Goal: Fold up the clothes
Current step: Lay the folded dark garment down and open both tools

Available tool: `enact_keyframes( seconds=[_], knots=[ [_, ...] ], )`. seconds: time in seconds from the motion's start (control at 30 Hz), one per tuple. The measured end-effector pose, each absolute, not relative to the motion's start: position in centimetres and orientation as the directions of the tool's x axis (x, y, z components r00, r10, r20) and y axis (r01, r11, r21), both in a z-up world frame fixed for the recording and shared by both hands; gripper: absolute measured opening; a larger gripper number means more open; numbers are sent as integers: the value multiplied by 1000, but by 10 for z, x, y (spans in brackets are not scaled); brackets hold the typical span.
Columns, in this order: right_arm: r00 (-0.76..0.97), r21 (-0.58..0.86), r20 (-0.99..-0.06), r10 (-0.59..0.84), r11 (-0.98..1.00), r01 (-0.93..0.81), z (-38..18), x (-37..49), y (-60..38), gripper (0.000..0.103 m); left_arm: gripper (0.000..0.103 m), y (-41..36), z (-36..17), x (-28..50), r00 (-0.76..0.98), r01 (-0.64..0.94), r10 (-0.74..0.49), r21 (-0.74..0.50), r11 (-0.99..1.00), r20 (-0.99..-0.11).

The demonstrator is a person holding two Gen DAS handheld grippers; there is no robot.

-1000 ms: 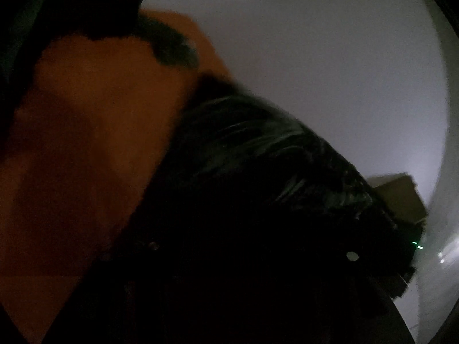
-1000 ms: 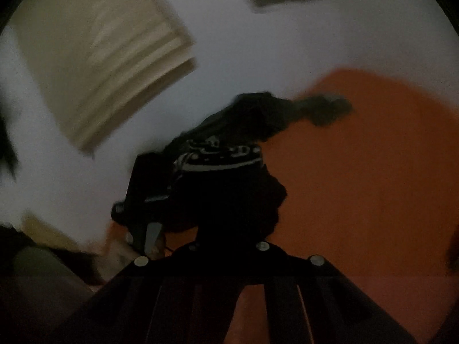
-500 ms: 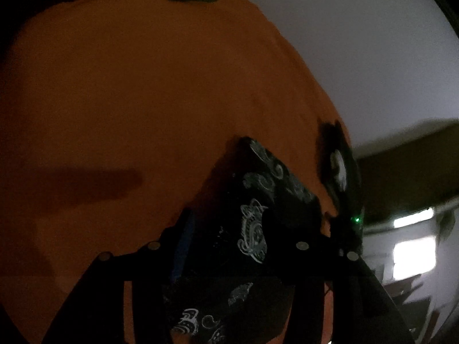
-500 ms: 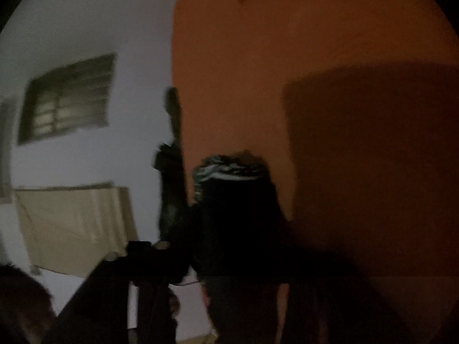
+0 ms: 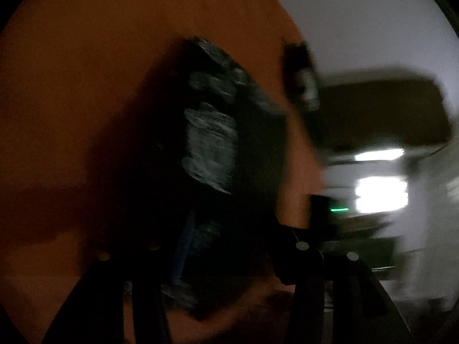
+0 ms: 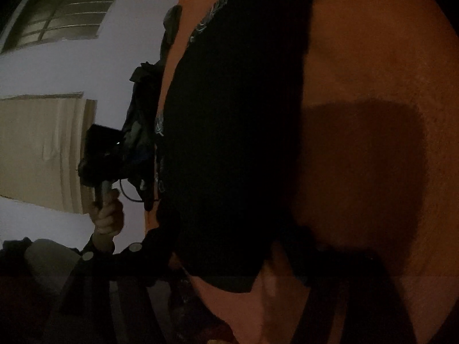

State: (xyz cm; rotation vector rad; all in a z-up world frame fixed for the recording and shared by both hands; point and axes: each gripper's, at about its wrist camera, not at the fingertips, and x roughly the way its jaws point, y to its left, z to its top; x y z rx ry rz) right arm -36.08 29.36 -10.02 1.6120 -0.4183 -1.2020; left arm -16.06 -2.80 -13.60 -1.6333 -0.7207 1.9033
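Observation:
A black garment [image 5: 212, 149] with pale swirl prints runs up from between the fingers of my left gripper [image 5: 218, 246], which looks shut on its near end. The picture is blurred and dark. In the right wrist view the same garment [image 6: 235, 114] spreads as a broad black shape on the orange surface [image 6: 373, 57]. My right gripper [image 6: 226, 258] straddles its near edge; its jaws are closing, still apart, with cloth between them. At the garment's left edge a hand [image 6: 107, 218] holds the left gripper [image 6: 146, 166].
The orange surface [image 5: 86, 86] ends at a white wall [image 6: 57, 66] with a barred window [image 6: 66, 8] and a beige panel [image 6: 40, 149]. In the left wrist view a dark device with a green light [image 5: 338, 209] and bright lamps [image 5: 381, 192] sit to the right.
Both grippers have come down toward the orange surface. The right gripper, shut on the bunched garment a second ago, opened and rolled; the garment now lies spread out in front of it.

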Motion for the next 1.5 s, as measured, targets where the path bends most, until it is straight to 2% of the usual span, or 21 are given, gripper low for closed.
enact_keyframes(
  seconds=[0.03,0.07,0.13,0.2,0.23,0.27,0.37,0.5,0.67,0.77,0.9,0.93,0.97,1.07,1.17,1.37,1.5],
  knots=[
    [432,885,-466,-772,-393,251,-94,-361,296,5,49,-26,-135,-163,-160,-73,649,-646,-760,-744],
    [393,880,-472,-790,-396,260,-81,-362,298,5,49,-27,-133,-165,-195,-85,606,-603,-794,-771],
    [308,821,-557,-771,-458,340,-51,-362,297,5,49,-35,-130,-167,-254,-83,538,-537,-840,-804],
    [266,723,-680,-683,-568,392,-40,-359,293,7,49,-43,-129,-167,-280,-64,497,-501,-863,-821],
    [255,659,-744,-618,-617,430,-39,-355,292,12,49,-48,-132,-166,-264,-41,508,-517,-855,-820],
    [241,588,-803,-545,-658,470,-40,-350,292,24,49,-52,-132,-164,-253,-22,523,-536,-844,-814],
    [192,487,-868,-458,-708,511,-36,-330,304,39,49,-54,-120,-151,-223,-3,574,-589,-808,-788],
    [75,443,-867,-492,-694,567,-14,-293,336,40,50,-26,-96,-127,-122,-91,656,-649,-755,-745],
    [9,365,-859,-512,-599,713,-14,-213,358,40,50,28,-113,-86,127,-184,612,-625,-759,-781],
    [-44,298,-862,-504,-575,762,-19,-187,355,40,50,35,-141,-68,225,-162,552,-589,-792,-803],
    [-19,328,-850,-527,-555,765,-29,-177,347,40,49,46,-155,-68,204,-100,604,-630,-770,-770],
    [-12,335,-846,-532,-550,765,-32,-175,345,40,42,49,-155,-69,180,-97,621,-642,-760,-762],
    [-1,353,-842,-539,-554,754,-33,-174,348,40,3,51,-152,-70,161,-105,612,-630,-769,-774],
    [3,386,-835,-550,-582,716,-31,-180,359,40,2,42,-127,-76,77,-77,638,-642,-763,-766],
    [-6,403,-829,-559,-607,685,-33,-185,367,40,3,33,-102,-80,-15,-129,620,-613,-779,-785],
    [18,427,-843,-538,-649,630,-47,-194,374,40,7,18,-141,-75,64,-63,539,-542,-838,-840],
    [47,448,-815,-577,-578,682,-32,-209,373,41,8,22,-128,-70,57,-46,585,-588,-808,-809]
  ],
)
